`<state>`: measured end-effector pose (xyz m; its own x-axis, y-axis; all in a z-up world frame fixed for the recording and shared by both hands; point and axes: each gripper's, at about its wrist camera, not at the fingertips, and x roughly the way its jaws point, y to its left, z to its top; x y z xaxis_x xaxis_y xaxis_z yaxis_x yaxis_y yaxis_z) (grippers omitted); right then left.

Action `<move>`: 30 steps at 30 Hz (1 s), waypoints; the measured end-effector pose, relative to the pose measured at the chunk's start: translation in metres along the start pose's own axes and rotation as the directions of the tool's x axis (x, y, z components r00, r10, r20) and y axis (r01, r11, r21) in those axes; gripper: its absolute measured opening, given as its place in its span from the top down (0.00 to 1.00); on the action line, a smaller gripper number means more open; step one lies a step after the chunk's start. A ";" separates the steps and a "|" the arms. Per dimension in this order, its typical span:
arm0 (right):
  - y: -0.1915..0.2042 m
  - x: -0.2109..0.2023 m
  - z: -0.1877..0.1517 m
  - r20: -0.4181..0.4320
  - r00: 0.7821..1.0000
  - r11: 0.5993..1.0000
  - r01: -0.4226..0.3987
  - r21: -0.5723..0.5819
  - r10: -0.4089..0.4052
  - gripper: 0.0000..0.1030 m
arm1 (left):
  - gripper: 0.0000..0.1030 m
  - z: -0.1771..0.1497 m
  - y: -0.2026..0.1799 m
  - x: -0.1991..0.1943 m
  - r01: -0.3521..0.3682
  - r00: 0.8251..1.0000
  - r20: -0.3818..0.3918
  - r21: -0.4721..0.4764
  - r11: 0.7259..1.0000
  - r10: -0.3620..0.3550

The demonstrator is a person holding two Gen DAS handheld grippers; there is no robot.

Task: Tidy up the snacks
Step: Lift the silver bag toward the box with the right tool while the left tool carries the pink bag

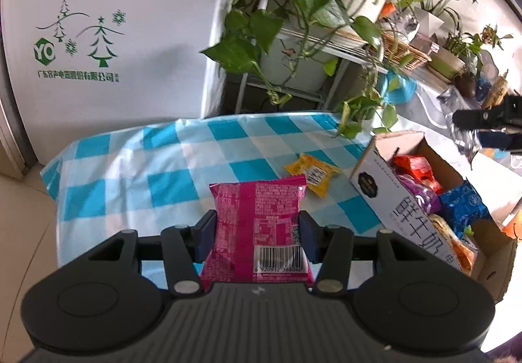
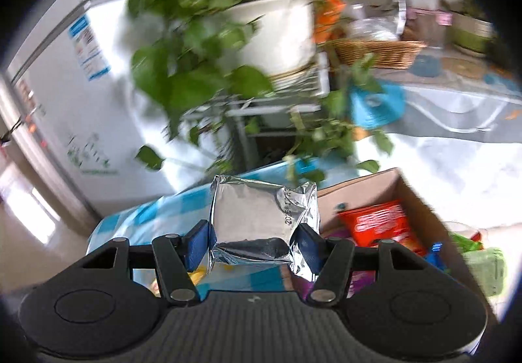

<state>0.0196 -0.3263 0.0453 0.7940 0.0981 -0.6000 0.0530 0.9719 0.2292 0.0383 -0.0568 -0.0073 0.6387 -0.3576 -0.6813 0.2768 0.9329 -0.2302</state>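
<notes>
1. My left gripper (image 1: 257,226) pinches a pink snack packet (image 1: 257,222) by its two side edges, its long axis running away from me, lifted above the blue checked tablecloth (image 1: 137,167).
2. My right gripper (image 2: 257,242) clamps a silver foil packet (image 2: 264,216) the same way, crumpled between the blue pads.
3. The cardboard box (image 1: 381,180), already holding several bright packets, lies to the right of the left gripper and ahead-right of the right one.
4. I judge the right hand nearer the box opening, so the foil packet should go in first.
5. A yellow packet (image 1: 313,172) lies on the cloth, just left of the box, not yet gathered.
</notes>
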 end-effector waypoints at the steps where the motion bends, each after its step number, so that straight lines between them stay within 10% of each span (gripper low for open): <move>1: -0.007 -0.003 0.001 0.007 1.000 1.000 0.010 0.013 -0.010 0.37 | 0.50 -0.001 -0.004 0.001 0.004 1.000 -0.003 0.000 1.000 -0.004; 30: -0.099 -0.046 0.003 0.060 0.995 0.982 0.074 0.177 -0.086 0.37 | 0.50 0.016 -0.197 0.030 0.280 0.960 -0.033 0.087 0.956 -0.278</move>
<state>-0.0204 -0.4275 0.0520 0.8214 0.0016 -0.5703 0.2176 0.9235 0.3160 0.0147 -0.2520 0.0289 0.5121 -0.6016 -0.6130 0.5062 0.7880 -0.3505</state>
